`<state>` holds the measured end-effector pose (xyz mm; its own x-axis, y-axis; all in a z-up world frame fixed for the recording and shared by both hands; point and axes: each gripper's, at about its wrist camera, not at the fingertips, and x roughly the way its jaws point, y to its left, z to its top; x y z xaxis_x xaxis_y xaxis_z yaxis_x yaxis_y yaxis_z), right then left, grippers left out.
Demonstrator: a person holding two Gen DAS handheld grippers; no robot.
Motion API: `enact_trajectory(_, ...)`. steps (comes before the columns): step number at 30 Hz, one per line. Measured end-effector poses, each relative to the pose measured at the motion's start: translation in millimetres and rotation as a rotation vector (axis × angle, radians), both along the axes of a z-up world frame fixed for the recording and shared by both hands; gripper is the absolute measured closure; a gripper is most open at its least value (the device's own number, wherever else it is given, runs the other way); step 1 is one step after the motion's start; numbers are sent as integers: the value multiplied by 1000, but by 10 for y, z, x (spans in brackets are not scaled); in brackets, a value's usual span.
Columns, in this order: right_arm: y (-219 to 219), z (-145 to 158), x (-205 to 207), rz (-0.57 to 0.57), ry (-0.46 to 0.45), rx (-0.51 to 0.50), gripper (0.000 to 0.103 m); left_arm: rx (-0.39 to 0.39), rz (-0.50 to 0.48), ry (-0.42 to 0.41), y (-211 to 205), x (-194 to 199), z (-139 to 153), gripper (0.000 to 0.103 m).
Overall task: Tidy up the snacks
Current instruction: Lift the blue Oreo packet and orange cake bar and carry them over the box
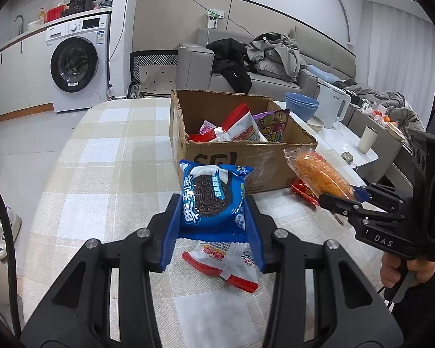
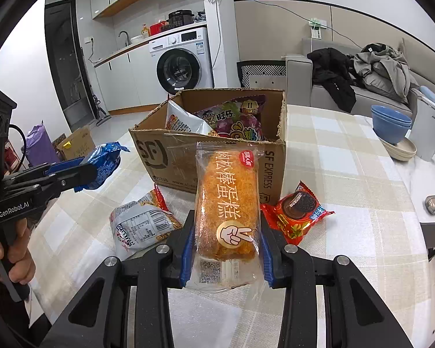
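In front of the open brown cardboard box (image 1: 240, 156), which serves as the landmark here, the left gripper (image 1: 211, 220) is clamped on a blue glossy Oreo cookie packet (image 1: 214, 197) printed with a dark round biscuit, held clear above the table, while the right gripper (image 2: 226, 249) is clamped on a long clear-wrapped orange meat-floss cake roll (image 2: 227, 203) bearing white characters and a hand-sign sticker, raised just before the box's near corner. Inside the box lie a purple candy bag (image 2: 240, 121), a white-and-silver snack bag (image 2: 182, 121) and red wrappers. On the beige-and-white checked tablecloth (image 1: 101, 150) before the box rest a white-and-red crinkled snack packet (image 1: 223, 261) and, by the box's right corner, a red Oreo packet (image 2: 297, 214). To the right of the box stand stacked blue bowls (image 1: 301, 105) and a white electric kettle (image 1: 332, 107); beyond the box are a grey sofa (image 1: 264, 81) piled with clothes and, to its left, a white front-loading washing machine (image 1: 75, 66). The box's far contents are partly hidden by its walls, and the small print on the packets is too small to read.
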<state>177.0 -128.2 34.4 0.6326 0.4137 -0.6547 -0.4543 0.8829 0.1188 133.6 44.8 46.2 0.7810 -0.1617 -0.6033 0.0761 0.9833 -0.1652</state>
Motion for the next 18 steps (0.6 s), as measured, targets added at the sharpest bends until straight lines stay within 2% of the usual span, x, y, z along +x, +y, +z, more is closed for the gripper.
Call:
enact_trajectory(10, -20, 172, -95, 4, -40, 16, 65, 1, 1, -11, 20, -35, 70, 64)
enact_trajectory(18, -77, 250, -79, -2, -42, 41, 65, 1, 8, -40, 60, -19, 261, 64)
